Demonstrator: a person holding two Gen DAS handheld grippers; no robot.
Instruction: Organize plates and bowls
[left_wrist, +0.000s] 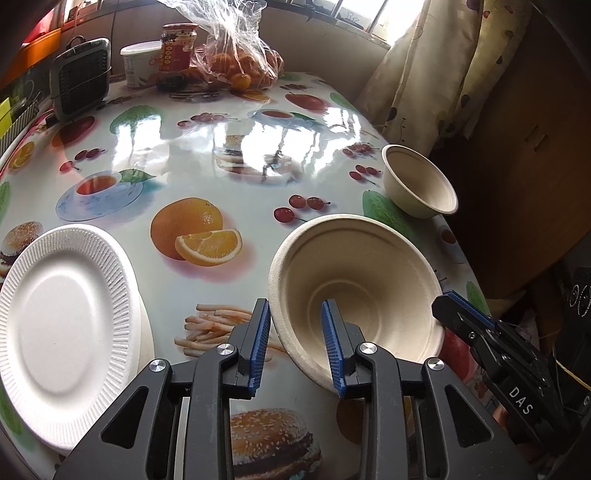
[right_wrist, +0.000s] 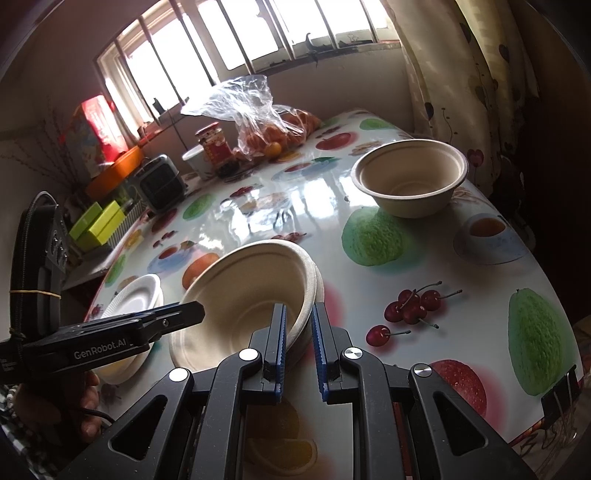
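Two nested beige paper bowls (left_wrist: 369, 266) (right_wrist: 240, 291) sit tilted at the near edge of the table. My right gripper (right_wrist: 298, 332) is shut on their right rim, one pad inside and one outside; it shows in the left wrist view as a black jaw (left_wrist: 448, 306) at that rim. My left gripper (left_wrist: 297, 338) straddles the left wall of the bowls, its pads standing off it. Its jaw tip (right_wrist: 192, 314) reaches the left rim. A single beige bowl (left_wrist: 419, 181) (right_wrist: 410, 177) stands upright farther back on the right. White ribbed paper plates (left_wrist: 62, 332) (right_wrist: 136, 291) are stacked on the left.
The glossy fruit-print tablecloth (left_wrist: 207, 155) covers the table. At the back stand a bag of oranges (left_wrist: 236, 62), a red-lidded jar (left_wrist: 177, 48), a white tub (left_wrist: 142, 64) and a small dark heater (left_wrist: 79, 77). A curtain (left_wrist: 424, 74) hangs at the right edge. A hand (right_wrist: 85, 391) holds the left gripper.
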